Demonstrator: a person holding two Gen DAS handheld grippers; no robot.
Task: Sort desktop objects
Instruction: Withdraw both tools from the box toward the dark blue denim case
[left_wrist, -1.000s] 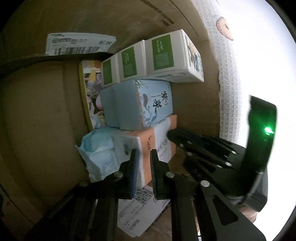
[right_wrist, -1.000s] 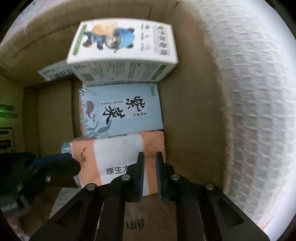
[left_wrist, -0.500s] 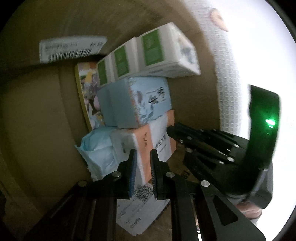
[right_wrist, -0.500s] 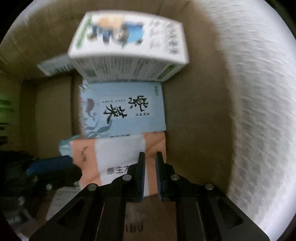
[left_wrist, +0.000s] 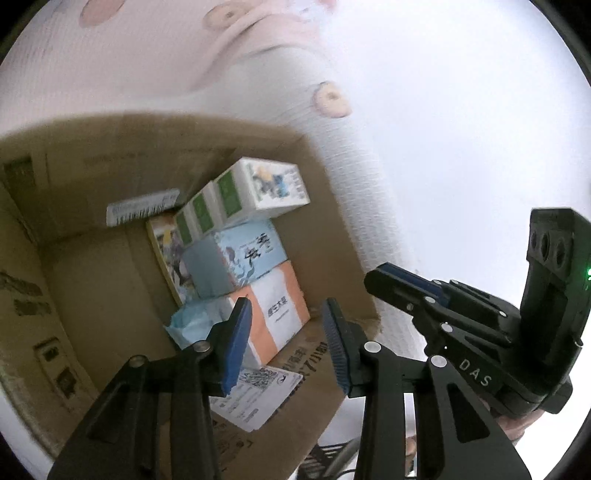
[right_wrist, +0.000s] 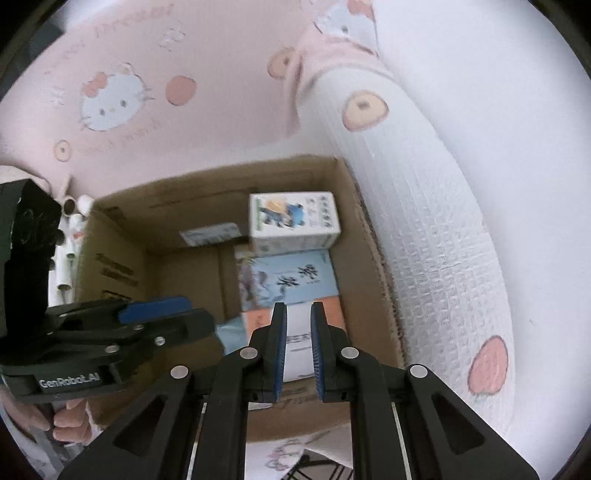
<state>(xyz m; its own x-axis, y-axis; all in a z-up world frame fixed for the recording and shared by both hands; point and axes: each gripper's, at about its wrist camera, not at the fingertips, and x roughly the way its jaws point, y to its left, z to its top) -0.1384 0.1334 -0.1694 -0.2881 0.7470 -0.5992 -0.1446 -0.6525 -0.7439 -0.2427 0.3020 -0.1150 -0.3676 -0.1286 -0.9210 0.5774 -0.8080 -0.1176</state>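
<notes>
The cardboard box (right_wrist: 122, 236) lay on pink bedding w/ the orange-white tissue pack (left_wrist: 280, 314) inside, below both tools. Left gripper (left_wrist: 288, 343) pointed down, jaws just opened, nothing betw. them. Right gripper (right_wrist: 298, 350) pointed steeply down, jaws together, empty.

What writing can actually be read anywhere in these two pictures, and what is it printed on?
"DAS": white letters on the right gripper body, seen from the left wrist.
"GenRobot.AI": white label on the left gripper body, seen from the right wrist.
Blue box: large brush characters, too blurred to read.
Orange and white pack: print too small.
Shipping label with QR code on the cardboard box: unreadable.
Pink cloth: faint lettering, blurred.
</notes>
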